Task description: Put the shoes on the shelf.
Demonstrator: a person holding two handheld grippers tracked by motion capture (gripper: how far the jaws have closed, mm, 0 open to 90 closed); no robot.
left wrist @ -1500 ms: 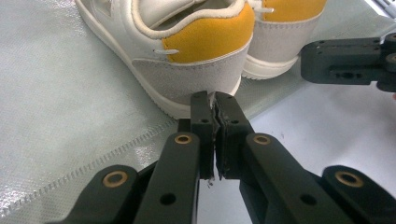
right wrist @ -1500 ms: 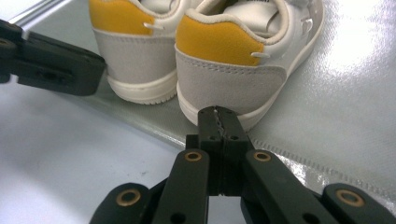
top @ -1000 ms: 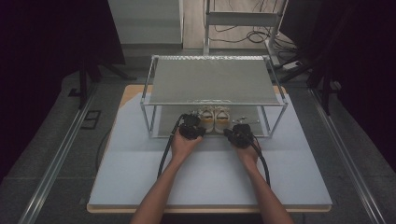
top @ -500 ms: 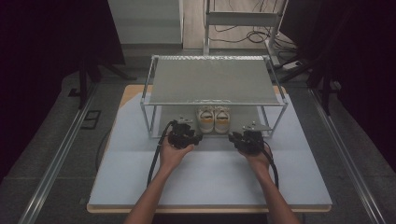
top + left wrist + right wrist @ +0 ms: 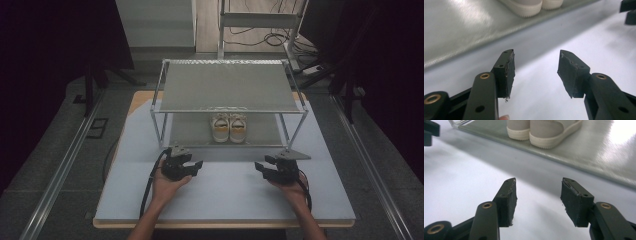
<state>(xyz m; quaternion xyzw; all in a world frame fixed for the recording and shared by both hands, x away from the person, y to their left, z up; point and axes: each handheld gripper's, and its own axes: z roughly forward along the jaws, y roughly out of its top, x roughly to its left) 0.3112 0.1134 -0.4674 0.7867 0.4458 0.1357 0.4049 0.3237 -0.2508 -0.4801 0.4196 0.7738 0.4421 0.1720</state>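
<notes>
On the pale grey surface (image 5: 225, 195), our left gripper (image 5: 192, 166) and right gripper (image 5: 263, 169), jaws just opened and empty, flank at six o'clock the light, soft cream-and-orange sneakers (image 5: 229, 128), which we judge best gripped by their heels.

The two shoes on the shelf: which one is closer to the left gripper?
The left shoe of the pair. It stands on the side toward the left gripper, while the right shoe beside it is farther away.

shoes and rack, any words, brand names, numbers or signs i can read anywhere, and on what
None can be read.
Pair of shoes on the rack's lower shelf: orange heel patches, any print too small to read.
Left tool and right tool: plain black, no markings.
</notes>
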